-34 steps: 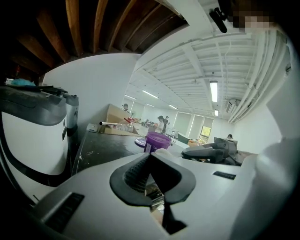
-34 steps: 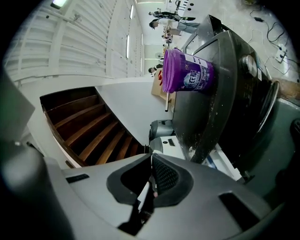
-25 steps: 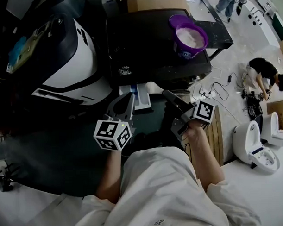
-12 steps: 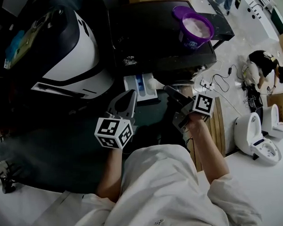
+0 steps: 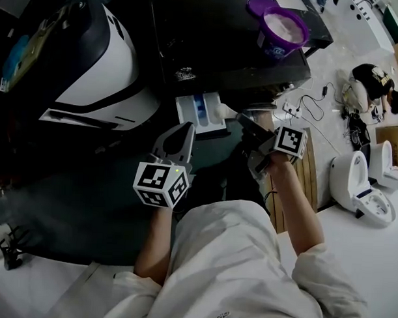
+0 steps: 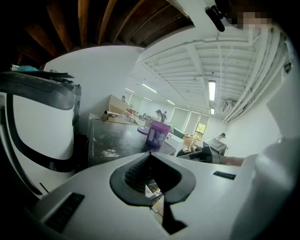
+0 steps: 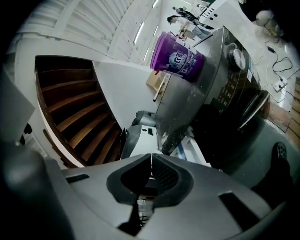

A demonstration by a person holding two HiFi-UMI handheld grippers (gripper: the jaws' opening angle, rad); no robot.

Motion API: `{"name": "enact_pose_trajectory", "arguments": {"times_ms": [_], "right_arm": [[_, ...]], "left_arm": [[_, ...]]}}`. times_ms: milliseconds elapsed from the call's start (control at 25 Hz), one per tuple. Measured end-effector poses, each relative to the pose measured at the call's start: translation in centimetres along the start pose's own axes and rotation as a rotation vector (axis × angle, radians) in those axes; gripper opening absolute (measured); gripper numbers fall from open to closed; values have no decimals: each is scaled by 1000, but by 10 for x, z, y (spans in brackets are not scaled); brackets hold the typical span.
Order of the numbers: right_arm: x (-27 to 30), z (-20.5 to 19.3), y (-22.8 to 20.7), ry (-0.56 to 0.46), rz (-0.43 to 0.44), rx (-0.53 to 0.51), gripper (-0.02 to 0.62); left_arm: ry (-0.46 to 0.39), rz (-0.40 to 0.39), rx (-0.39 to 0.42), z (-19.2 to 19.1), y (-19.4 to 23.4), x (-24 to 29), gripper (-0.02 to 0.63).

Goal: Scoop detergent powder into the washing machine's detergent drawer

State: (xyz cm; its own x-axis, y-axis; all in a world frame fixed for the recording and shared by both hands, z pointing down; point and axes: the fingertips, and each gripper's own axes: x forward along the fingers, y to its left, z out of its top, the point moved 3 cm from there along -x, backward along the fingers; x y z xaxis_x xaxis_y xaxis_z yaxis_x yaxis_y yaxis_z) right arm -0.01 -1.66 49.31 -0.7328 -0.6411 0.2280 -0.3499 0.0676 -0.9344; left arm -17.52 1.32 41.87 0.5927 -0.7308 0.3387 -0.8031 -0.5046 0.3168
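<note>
The purple detergent tub (image 5: 283, 31), open and full of white powder, stands on the dark top of the washing machine (image 5: 216, 51); its lid (image 5: 260, 5) lies beside it. The white detergent drawer (image 5: 200, 113) with a blue insert is pulled out below the top's front edge. My left gripper (image 5: 186, 128) is shut and empty, just short of the drawer. My right gripper (image 5: 241, 117) is shut and empty, right of the drawer. In the left gripper view the tub (image 6: 158, 134) lies ahead of the shut jaws. The right gripper view shows the tub (image 7: 177, 60) and the drawer (image 7: 190, 146).
A white and black appliance (image 5: 104, 73) stands to the left of the washer. On the floor to the right are a power strip with cables (image 5: 293, 107), a wooden board (image 5: 306, 181), white toilets (image 5: 364, 197) and a crouching person (image 5: 377, 89).
Both grippers have come a little closer to the drawer, the right one most. The head view has shifted, so the tub sits higher and further right in it.
</note>
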Motion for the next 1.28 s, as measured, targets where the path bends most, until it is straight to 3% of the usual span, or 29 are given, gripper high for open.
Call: {"name": "enact_pose_trajectory", "arguments": {"times_ms": [600, 1280], "right_arm": [[19, -5, -36, 64, -21, -52, 11], [42, -9, -71, 212, -88, -247, 11]], "left_arm": [[32, 14, -4, -21, 6, 19, 12], [63, 71, -43, -39, 13, 27, 12]]}}
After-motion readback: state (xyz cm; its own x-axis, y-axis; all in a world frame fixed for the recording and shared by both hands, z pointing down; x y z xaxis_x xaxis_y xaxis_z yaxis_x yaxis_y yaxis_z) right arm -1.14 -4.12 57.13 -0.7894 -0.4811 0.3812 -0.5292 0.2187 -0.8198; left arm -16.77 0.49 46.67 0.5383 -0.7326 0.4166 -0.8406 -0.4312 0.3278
